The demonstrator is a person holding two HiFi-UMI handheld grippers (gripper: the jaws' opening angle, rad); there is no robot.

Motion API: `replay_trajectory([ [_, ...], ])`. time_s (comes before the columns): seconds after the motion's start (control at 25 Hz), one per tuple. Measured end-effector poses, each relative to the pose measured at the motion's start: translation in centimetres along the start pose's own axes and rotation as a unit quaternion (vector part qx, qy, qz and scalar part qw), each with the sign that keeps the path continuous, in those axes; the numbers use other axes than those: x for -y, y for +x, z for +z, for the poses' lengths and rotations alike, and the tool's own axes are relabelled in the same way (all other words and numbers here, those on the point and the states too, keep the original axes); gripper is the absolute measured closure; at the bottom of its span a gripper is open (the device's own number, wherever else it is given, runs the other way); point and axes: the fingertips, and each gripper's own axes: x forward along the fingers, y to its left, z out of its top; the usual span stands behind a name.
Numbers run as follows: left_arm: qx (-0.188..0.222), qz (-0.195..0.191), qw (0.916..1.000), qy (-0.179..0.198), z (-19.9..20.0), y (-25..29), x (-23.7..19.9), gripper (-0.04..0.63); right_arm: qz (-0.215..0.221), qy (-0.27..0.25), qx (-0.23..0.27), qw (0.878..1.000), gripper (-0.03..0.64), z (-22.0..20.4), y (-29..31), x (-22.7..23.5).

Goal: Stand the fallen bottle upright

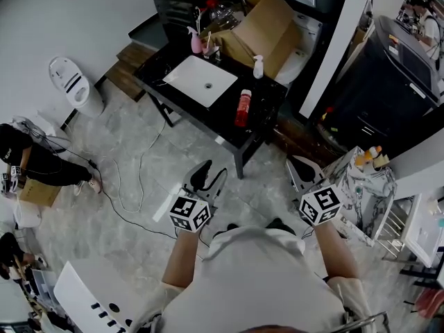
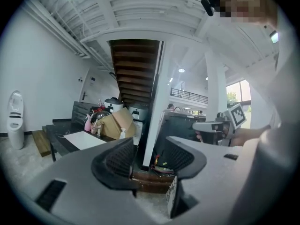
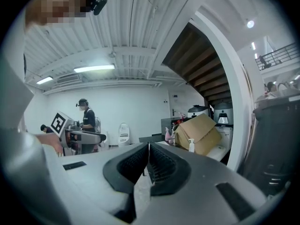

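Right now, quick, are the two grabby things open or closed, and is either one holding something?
Left gripper: open, holding nothing.
Right gripper: closed, holding nothing.

Grey marble-tile floor [image 1: 263, 186]. Black counter [image 1: 270, 99] with white inset basin [image 1: 200, 80]. White walls [image 2: 42, 78]. Wooden staircase [image 2: 136, 64]. Ceiling strip lights [image 3: 93, 69].

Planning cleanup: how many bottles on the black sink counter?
3: pink bottle behind the basin, white spray bottle beside the box, red bottle lying right of the basin. Others may be hidden.
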Motion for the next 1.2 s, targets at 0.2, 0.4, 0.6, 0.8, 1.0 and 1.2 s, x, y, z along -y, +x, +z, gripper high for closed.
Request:
replay_trajectory([
  [0.2,-0.006,-0.009,0.9999,0.002,-0.5,-1.4,-1.1,0.353,-0.014,0.005,-0.006,1.0,0.584,-0.8,0.4,-1.5],
  [0.4,-0.012,-0.015,0.9998,0.002,-0.8,-2.0,-2.3,0.353,-0.026,0.01,-0.002,1.0,0.583,-0.9,0.8,-2.1],
  [0.6,-0.016,-0.013,0.9998,0.001,-0.9,-1.7,-3.5,0.353,-0.033,0.011,-0.01,0.999,0.583,-1.2,1.3,-1.8],
  [0.8,-0.022,-0.013,0.9997,-0.001,-1.0,-0.5,-4.2,0.352,-0.031,0.012,-0.016,0.999,0.584,-1.3,2.5,-0.9],
  [1.0,-0.025,-0.006,0.9997,-0.003,-1.0,1.8,-5.3,0.351,-0.018,0.01,-0.02,1.0,0.584,-1.4,4.8,1.1],
  [1.2,-0.03,0.006,0.9995,-0.006,-0.6,5.5,-6.3,0.351,-0.005,0.017,-0.024,1.0,0.584,-1.4,7.4,4.8],
])
